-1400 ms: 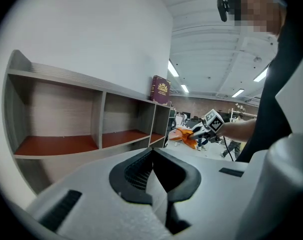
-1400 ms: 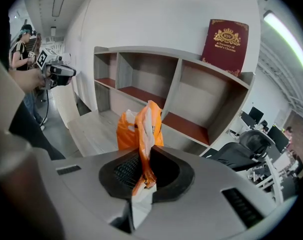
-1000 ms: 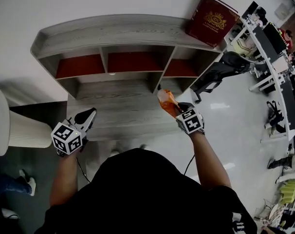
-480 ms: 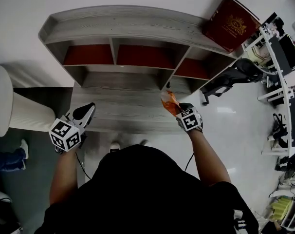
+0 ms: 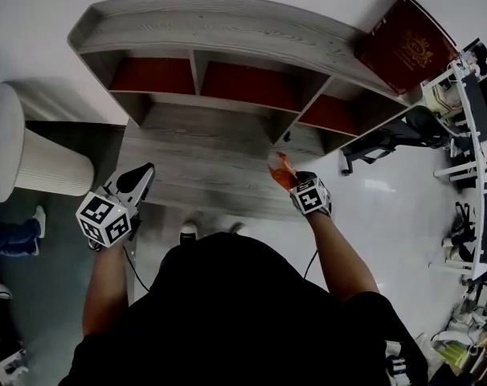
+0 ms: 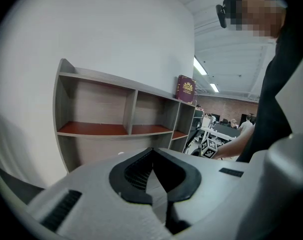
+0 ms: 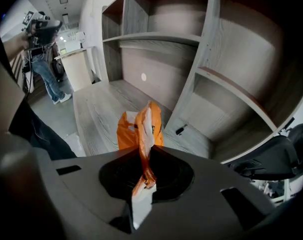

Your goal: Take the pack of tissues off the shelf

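Two grippers are out, yet only one has work: our right gripper (image 7: 144,171) is clamped on the thin crimped end of the orange pack of tissues (image 7: 139,129), which hangs outside the compartments of the shelf (image 5: 227,34), over its broad lower board (image 5: 195,163) and near the right-hand divider (image 7: 205,39). Our left gripper (image 6: 152,171) has its jaws together on nothing, well apart from the pack on the left. We judge the pack already free of the shelf, so the step is to carry it away cleanly. Since we pinch only a narrow flap of wrapper, we should hold the squeeze firm, move smoothly without swinging the pack, and give the divider and board edge room so nothing snags.
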Demonstrator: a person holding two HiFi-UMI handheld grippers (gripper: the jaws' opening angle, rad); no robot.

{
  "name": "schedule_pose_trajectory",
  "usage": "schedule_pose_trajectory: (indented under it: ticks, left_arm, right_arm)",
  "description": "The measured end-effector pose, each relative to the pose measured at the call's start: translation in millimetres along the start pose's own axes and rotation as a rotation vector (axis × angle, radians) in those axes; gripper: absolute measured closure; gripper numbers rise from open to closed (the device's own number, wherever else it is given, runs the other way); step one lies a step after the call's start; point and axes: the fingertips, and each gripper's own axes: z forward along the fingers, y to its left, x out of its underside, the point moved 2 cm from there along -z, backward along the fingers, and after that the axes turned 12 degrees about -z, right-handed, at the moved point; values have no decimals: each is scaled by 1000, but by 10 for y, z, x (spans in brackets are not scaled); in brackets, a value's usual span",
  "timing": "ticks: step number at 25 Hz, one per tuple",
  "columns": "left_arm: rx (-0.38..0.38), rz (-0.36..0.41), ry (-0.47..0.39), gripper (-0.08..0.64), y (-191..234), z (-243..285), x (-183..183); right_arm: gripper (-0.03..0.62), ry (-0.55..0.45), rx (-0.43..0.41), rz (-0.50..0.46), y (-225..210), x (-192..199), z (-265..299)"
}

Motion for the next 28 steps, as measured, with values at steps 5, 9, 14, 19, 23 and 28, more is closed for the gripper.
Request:
schedule_pose_trajectory:
  ticks: [5, 9, 14, 19, 23, 28]
  left_arm:
    - [-25, -10, -13, 543, -2, -41, -32]
    - [-62, -25, -15, 543, 53, -97, -17]
    - [-86, -29, -3, 543, 67, -117, 29]
    - [-111, -34, 1, 543, 105, -164, 30]
    - [-123, -29, 10, 543, 118, -174, 53]
    - [-119, -30, 19, 543, 120, -133, 76]
  right_arm:
    - [565, 29, -29, -27, 90, 118, 242]
    - [565, 50, -61, -81, 188, 174, 463]
    - [565, 75, -83, -103, 271, 192, 647]
    - [565, 63, -92, -104, 314, 191, 828]
    - [565, 81, -104, -101, 337, 247, 920]
    - [565, 96, -96, -118, 332, 203, 990]
